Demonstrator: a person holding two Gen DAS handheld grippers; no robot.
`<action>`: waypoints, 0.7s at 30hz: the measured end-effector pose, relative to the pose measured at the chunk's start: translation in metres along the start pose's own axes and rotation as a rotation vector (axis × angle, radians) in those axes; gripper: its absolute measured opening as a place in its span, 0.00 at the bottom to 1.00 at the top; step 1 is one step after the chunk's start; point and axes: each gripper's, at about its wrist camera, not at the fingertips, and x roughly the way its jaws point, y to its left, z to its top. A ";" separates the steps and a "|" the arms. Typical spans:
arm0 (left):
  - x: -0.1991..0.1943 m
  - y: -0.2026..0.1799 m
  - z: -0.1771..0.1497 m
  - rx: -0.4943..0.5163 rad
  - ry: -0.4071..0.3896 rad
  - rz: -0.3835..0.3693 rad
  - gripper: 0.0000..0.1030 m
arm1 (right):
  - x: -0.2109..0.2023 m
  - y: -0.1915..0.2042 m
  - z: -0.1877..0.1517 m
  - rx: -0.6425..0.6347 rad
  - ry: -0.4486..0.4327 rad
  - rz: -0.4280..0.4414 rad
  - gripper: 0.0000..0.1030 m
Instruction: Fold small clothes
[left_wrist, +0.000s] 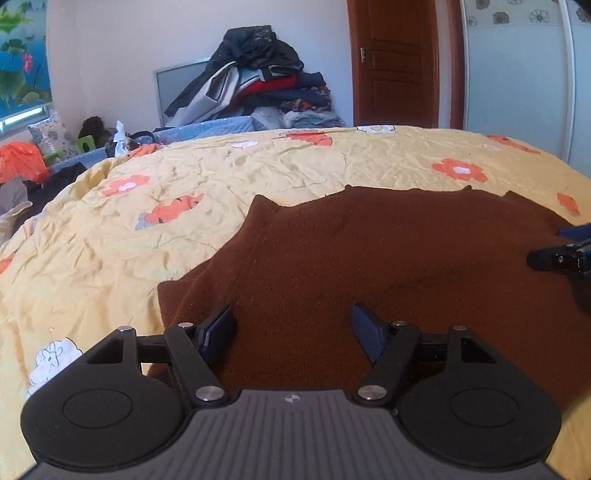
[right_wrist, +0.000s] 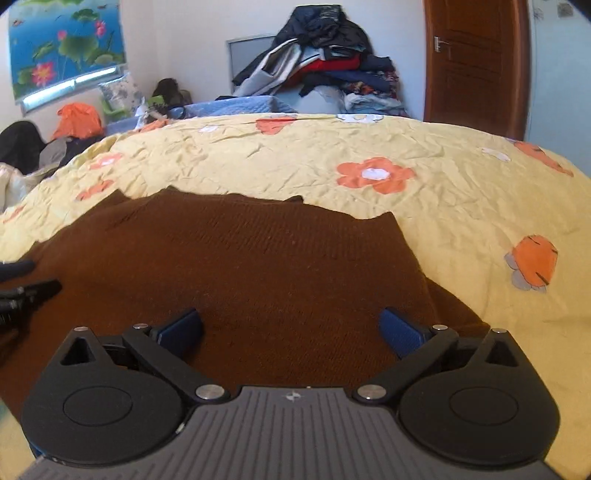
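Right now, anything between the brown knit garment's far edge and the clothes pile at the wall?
Only bare yellow floral bedspread, then a blue quilted edge before the clothes pile. Nothing rests there beyond the brown knit garment; clearest in the right wrist view.

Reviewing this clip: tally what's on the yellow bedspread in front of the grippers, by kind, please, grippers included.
Brown knit garment: 1
Left gripper, open: 1
Right gripper, open: 1
Total: 3, all over the yellow bedspread.
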 end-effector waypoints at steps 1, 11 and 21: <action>-0.004 -0.003 0.005 0.013 0.018 0.013 0.69 | 0.001 0.000 0.002 -0.010 0.007 -0.002 1.00; 0.051 -0.019 0.068 0.040 0.046 -0.038 0.68 | 0.020 0.017 0.056 -0.005 0.016 -0.008 1.00; 0.101 0.012 0.068 -0.100 0.126 -0.040 0.94 | 0.055 -0.001 0.045 0.003 0.057 -0.057 1.00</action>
